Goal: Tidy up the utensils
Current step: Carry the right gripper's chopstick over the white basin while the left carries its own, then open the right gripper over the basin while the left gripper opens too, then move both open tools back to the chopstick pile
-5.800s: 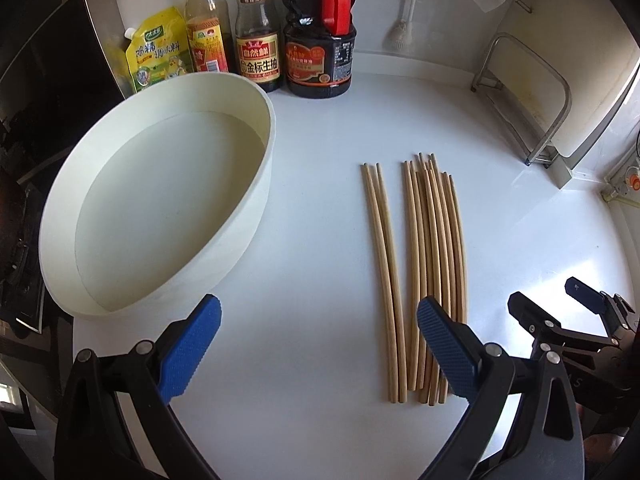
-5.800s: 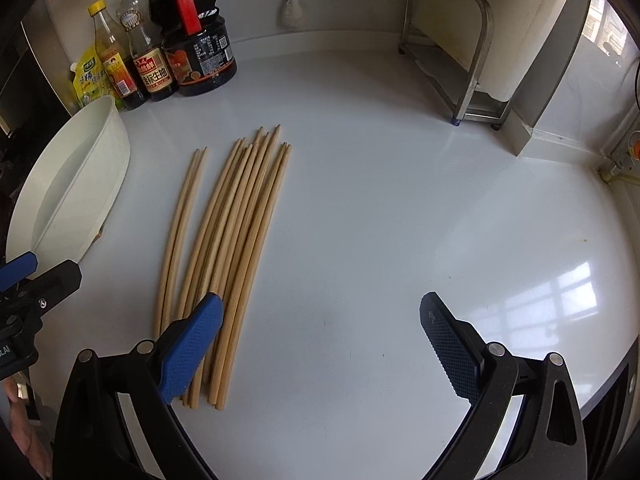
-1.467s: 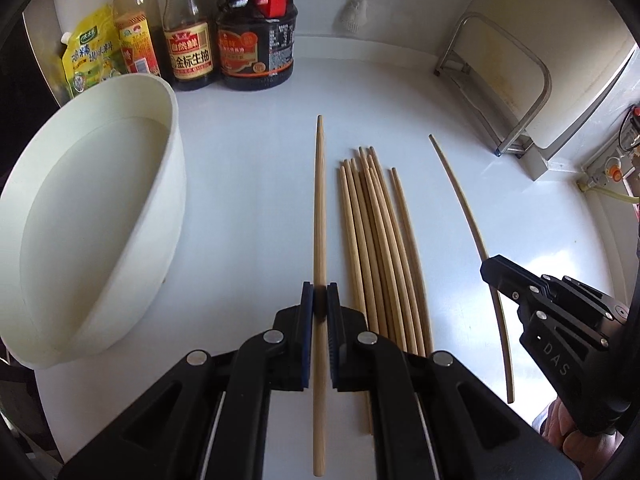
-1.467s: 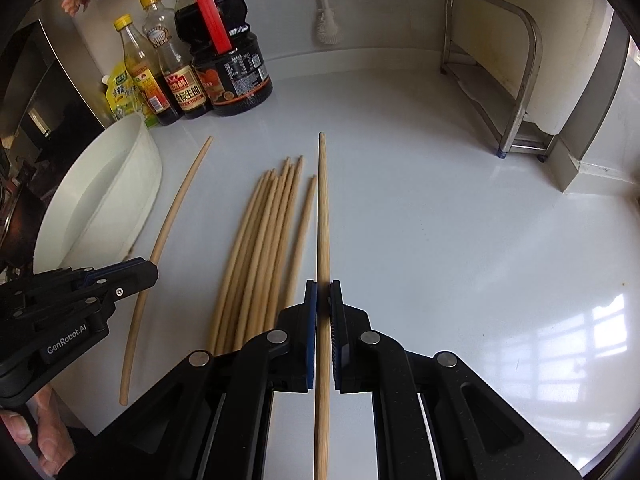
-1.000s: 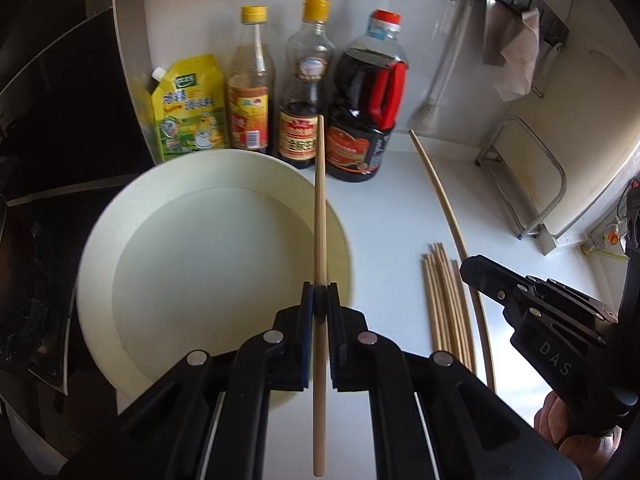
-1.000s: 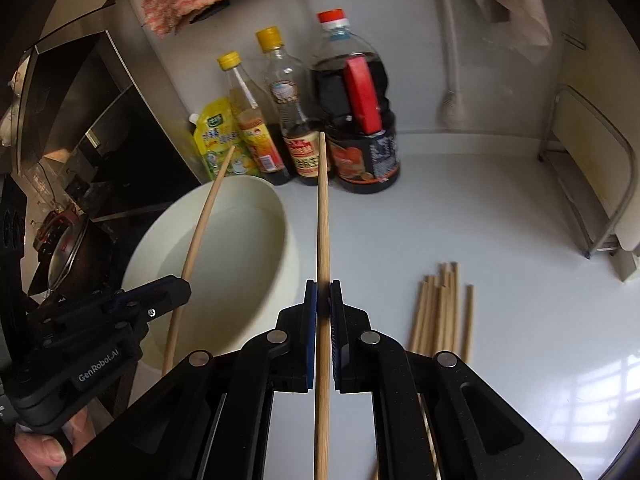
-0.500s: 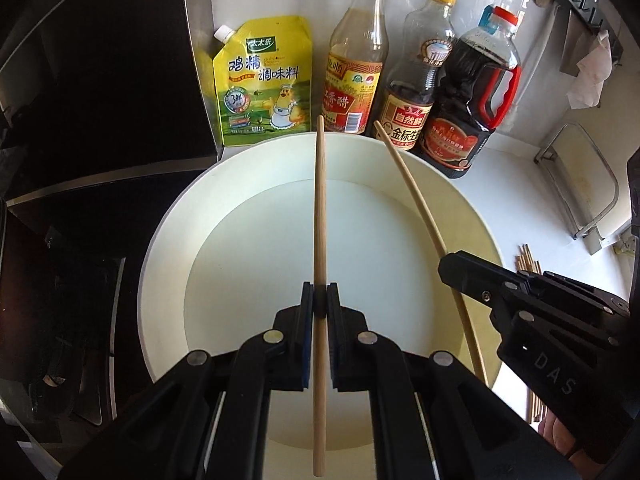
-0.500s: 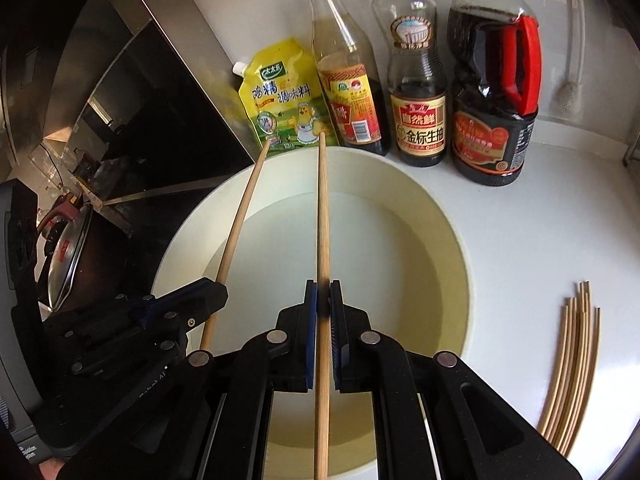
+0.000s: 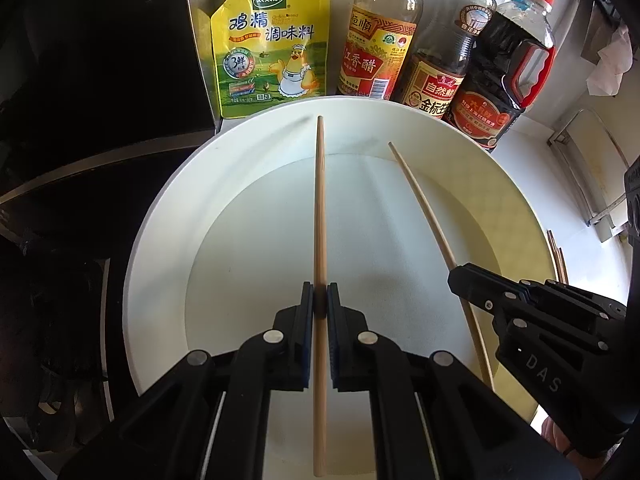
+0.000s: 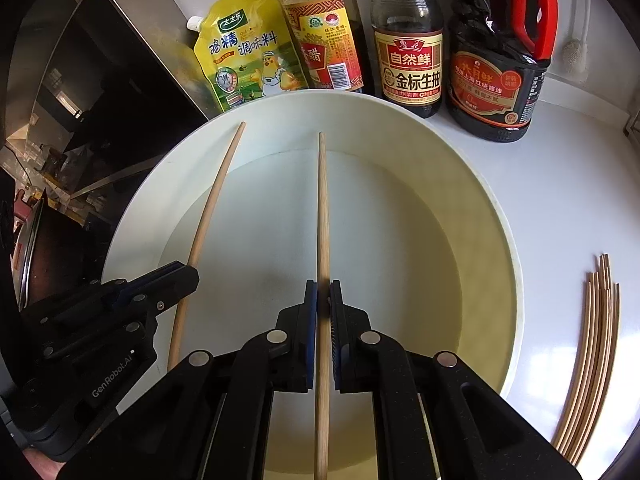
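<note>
My left gripper (image 9: 319,294) is shut on a wooden chopstick (image 9: 320,208) held over the round white basin (image 9: 160,216). My right gripper (image 10: 323,292) is shut on another chopstick (image 10: 322,208), also over the basin (image 10: 492,208). Each gripper shows in the other's view: the right one (image 9: 452,276) with its chopstick (image 9: 424,208), the left one (image 10: 192,272) with its chopstick (image 10: 216,192). Both chopsticks point toward the basin's far wall. Several more chopsticks (image 10: 592,352) lie in a bundle on the white counter to the right.
A yellow seasoning pouch (image 9: 268,40), a vinegar bottle (image 9: 380,40), a soy sauce bottle (image 9: 444,68) and a large dark jug with a red handle (image 9: 504,80) stand behind the basin. A dark stove area (image 9: 80,160) is to the left. A metal rack (image 9: 592,148) is at the right.
Both grippers have moved slightly forward and lower over the basin, each still shut on its chopstick. The chopstick tips now sit inside the basin's far rim.
</note>
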Motion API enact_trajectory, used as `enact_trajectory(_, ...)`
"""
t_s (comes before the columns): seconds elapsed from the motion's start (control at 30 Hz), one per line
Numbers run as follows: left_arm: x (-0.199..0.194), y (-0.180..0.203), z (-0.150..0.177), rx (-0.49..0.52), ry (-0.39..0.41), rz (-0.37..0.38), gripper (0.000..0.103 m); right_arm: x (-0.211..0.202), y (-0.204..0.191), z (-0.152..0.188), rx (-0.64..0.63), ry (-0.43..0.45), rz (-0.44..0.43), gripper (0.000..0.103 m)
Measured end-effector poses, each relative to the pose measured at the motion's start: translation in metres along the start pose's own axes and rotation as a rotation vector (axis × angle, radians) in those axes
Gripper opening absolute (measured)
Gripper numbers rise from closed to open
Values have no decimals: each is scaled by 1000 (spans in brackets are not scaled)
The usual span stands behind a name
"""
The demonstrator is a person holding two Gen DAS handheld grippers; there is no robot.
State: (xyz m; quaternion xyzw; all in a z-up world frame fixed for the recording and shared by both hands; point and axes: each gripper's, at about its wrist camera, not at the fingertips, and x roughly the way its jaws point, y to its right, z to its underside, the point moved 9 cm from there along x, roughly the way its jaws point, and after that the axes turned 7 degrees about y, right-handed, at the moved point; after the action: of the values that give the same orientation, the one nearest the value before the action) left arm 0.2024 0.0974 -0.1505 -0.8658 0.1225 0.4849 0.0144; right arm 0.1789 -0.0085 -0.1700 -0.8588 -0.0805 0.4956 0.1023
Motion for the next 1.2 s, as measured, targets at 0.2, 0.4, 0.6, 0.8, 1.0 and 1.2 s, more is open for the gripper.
enact_trajectory(0.2,-1,-2,-2,-10,11,-2,21,-1,5,-2,12,-6,8,6)
enact_trajectory(0.4,-10,-4,-5,-8,34,-11,23,-9,6,-3,12,17,19,8)
enact_trajectory(0.6,-20,-6,-6,-11,45,-17,23,-21,6,1,11,32,17,11)
enact_trajectory(0.8,-32,-4,-1,-15,59,-29,26,-36,1,5,2,59,15,11)
enact_trajectory(1.0,-45,4,9,0,68,-21,29,-53,2,14,1,82,27,11)
enact_trajectory(1.2,-54,14,20,11,66,-18,29,-70,6,23,12,104,31,11)
